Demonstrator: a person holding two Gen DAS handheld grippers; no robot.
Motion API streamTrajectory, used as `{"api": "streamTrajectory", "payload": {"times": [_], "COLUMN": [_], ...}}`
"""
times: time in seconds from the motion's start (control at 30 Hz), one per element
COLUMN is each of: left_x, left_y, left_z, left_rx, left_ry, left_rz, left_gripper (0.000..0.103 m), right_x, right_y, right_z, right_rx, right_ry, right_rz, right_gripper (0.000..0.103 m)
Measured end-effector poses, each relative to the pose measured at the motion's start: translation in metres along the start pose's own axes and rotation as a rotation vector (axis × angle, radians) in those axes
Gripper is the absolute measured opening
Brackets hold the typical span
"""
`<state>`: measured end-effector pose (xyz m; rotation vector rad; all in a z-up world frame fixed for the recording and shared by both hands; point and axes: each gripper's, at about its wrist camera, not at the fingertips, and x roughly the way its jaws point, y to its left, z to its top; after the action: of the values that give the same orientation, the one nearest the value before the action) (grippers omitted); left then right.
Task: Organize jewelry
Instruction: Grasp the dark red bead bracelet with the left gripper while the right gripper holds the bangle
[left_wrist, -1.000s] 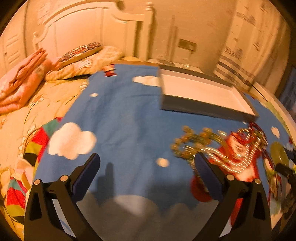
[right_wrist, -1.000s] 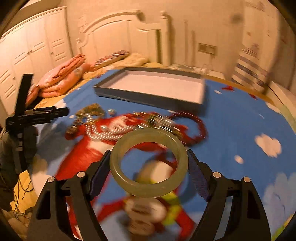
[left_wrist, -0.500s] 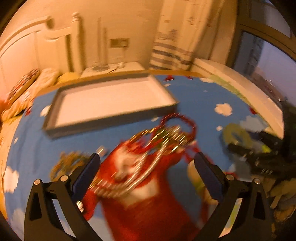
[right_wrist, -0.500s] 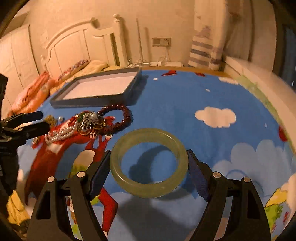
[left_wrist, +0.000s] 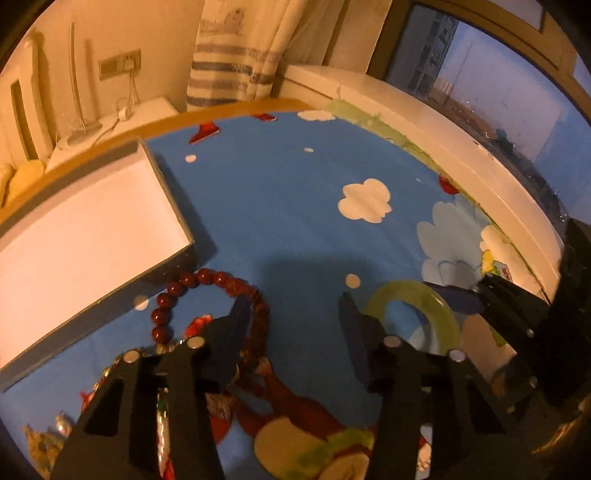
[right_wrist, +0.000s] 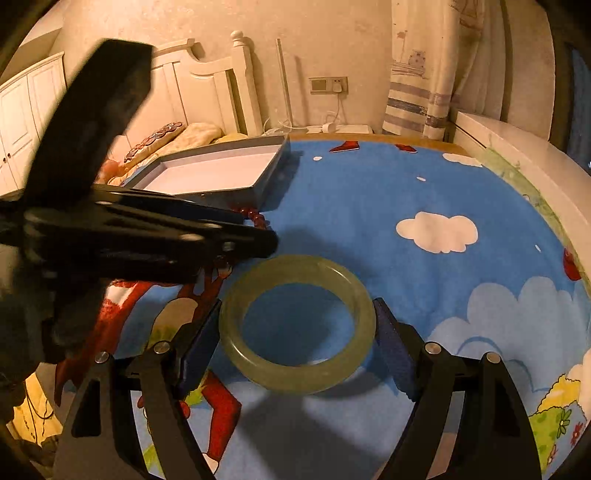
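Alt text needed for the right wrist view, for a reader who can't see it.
The right gripper clamps a pale green bangle between its fingers above a blue cartoon bedspread. The left gripper reaches in from the left, near red beads beside an open grey tray.

The right gripper (right_wrist: 297, 332) is clamped on a bangle (right_wrist: 295, 321) — the left gripper (left_wrist: 295, 310) is held open, empty, just beside it
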<state>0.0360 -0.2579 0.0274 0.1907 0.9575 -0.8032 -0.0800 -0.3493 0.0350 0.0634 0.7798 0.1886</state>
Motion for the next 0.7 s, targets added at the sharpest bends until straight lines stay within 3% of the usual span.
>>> {"api": "streamTrajectory", "payload": {"times": [0.1,0.27,0.33,0.37,0.5,0.63,0.7], "left_x": [0.018,0.021,0.020,0.018,0.010,-0.040,-0.072], "left_y": [0.004,0.000,0.000,0.001,0.005,0.018,0.022], "left_z": [-0.001,-0.008,-0.009,-0.012,-0.018,-0.020,-0.020], "left_rx": [0.016,0.073,0.086,0.088,0.063,-0.077,-0.118], "left_ry": [0.059,0.053,0.056,0.054,0.037,-0.094,-0.173], "left_rz": [0.041,0.100,0.149,0.152,0.112,-0.080,-0.135], "left_gripper": [0.033,0.027,0.011,0.011,0.011,0.011,0.011], "right_x": [0.001,0.002,0.002,0.002,0.003,0.003,0.003], "right_y": [-0.003,-0.002,-0.001,-0.001,-0.001,-0.002,-0.002], "right_z": [0.000,0.000,0.000,0.000,0.001,0.001,0.001], "right_rx": [0.013,0.010,0.008,0.008,0.007,0.007,0.007], "right_ry": [0.003,0.005,0.008,0.007,0.008,0.004,0.005], "right_rz": [0.011,0.018,0.016,0.015,0.013,0.015,0.018], "right_gripper": [0.077,0.077,0.077,0.077,0.077,0.077,0.077]}}
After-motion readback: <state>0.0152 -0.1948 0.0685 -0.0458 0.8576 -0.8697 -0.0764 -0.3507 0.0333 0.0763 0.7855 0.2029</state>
